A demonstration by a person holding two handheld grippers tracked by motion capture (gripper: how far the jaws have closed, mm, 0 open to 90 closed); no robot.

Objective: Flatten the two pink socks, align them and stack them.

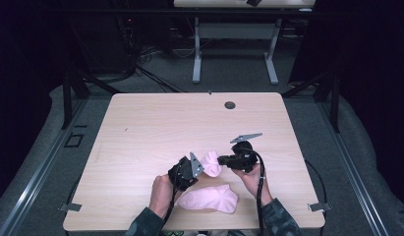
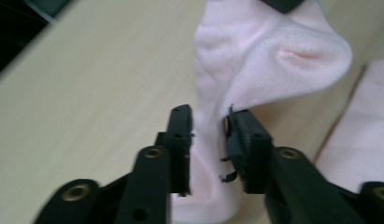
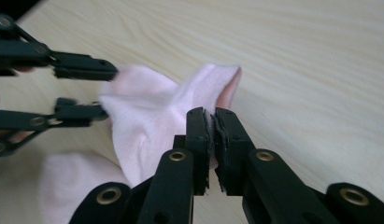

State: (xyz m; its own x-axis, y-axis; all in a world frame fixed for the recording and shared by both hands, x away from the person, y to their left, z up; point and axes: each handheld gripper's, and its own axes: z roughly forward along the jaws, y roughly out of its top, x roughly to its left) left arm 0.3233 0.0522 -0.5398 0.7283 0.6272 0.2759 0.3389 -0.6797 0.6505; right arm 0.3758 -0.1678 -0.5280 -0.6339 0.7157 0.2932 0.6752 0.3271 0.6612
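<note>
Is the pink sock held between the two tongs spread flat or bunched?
Bunched: the held sock is creased and pulled up off the table, pinched by the right tongs.

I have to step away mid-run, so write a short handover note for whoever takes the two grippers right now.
Right gripper: shut on an edge of the lifted pale pink fabric sock, holding it above the light wooden table.
Left gripper: jaws astride the same sock's other end with a gap between them; not a firm grip.
Second pale pink fabric sock: flat on the table near the front edge, between the person's hands, untouched.
Done: one sock raised between both grippers.
Left: probably secure the left grip, then deal with the flat sock.
</note>
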